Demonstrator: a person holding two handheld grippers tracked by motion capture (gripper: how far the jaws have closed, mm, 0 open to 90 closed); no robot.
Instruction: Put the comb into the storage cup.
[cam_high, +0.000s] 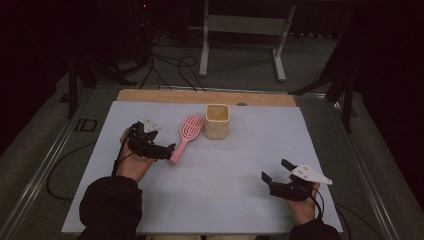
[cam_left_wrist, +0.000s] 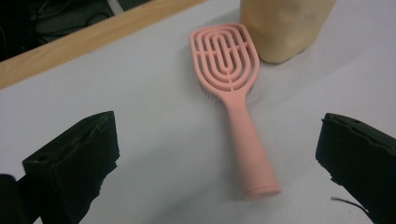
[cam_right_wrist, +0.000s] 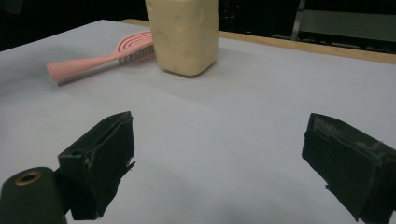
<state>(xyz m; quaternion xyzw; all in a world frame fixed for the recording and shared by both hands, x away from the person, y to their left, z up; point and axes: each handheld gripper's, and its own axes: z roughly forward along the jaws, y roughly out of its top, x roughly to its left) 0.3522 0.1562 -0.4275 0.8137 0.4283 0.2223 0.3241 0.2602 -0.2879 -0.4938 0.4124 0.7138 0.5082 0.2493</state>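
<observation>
Pink slotted hairbrush (cam_left_wrist: 236, 107) flat on the table (cam_high: 225, 165), bristles down, between the left gripper's (cam_high: 167, 151) wide-open jaws.

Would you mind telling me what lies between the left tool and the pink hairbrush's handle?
Nothing: in the left gripper view, bare white table lies between the open left tool and the hairbrush, whose handle end points toward it.

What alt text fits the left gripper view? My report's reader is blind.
A pink hairbrush lies bristles-down on the white table, handle toward the open left gripper, whose jaws flank it untouched. A cream cup stands just beyond the brush head.
</observation>
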